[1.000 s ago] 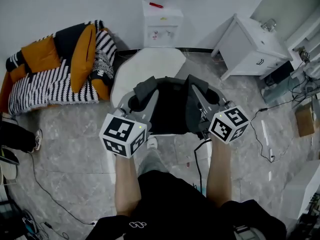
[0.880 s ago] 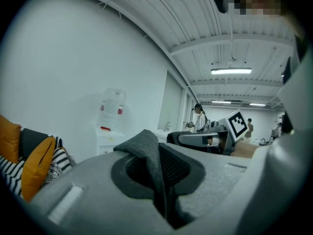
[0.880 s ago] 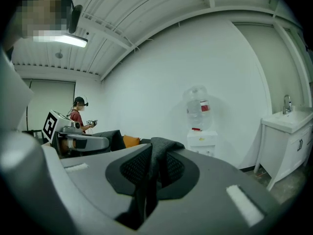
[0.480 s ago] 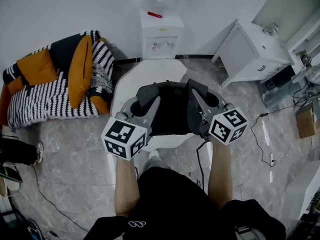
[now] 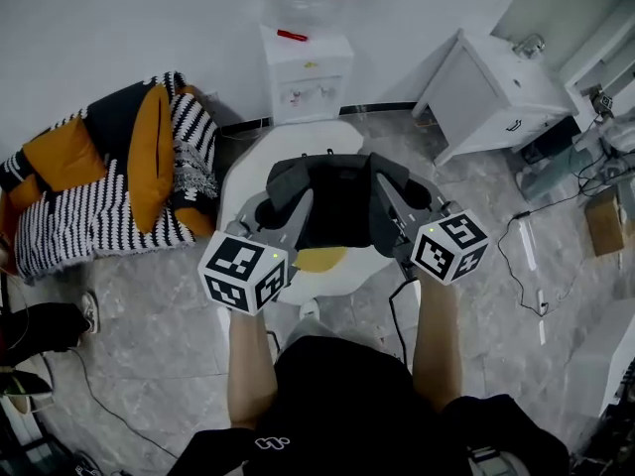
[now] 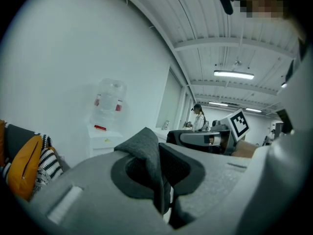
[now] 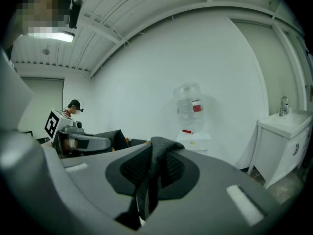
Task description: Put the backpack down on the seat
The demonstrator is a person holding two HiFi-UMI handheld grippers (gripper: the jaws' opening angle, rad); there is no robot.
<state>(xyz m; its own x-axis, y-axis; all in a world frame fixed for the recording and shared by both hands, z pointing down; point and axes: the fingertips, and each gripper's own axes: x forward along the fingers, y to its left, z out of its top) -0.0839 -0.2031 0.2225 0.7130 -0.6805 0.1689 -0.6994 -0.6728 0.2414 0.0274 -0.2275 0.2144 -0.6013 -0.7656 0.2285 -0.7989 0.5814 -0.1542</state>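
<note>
Advice for the set-down, going by how it looks: the backpack (image 5: pixel 337 206) hangs between the two grippers, slung from a shoulder strap on each side. The white seat (image 5: pixel 248 162) sits right underneath and a bit ahead of the tips. I'd keep both hands level with each other so the bag doesn't tip to one side. Lower it slow until the bottom takes the weight on the seat, and only then let the straps go. Worth aiming for the middle, since it's a round top and a bag landing near the rim will probably slump off. There's a yellow patch (image 5: pixel 319 259) showing just under the bag on the side nearest the hands. Can't tell what it is, so I'd watch that the bag doesn't catch on it.

Grip-wise: left gripper (image 6: pixel 159 192) has its jaws nearly together, pinched on the left strap (image 6: pixel 146 153), which sticks up as a folded grey ridge right between the pads. Right gripper (image 7: pixel 146 187) is the same story, jaws narrowed down onto the right strap (image 7: pixel 157 153) with the webbing squeezed flat in the gap. Neither one touches the seat or the bag body, just strap. Past the tips there's a water dispenser (image 5: pixel 303 67) against the wall, well clear of where the bag goes
</note>
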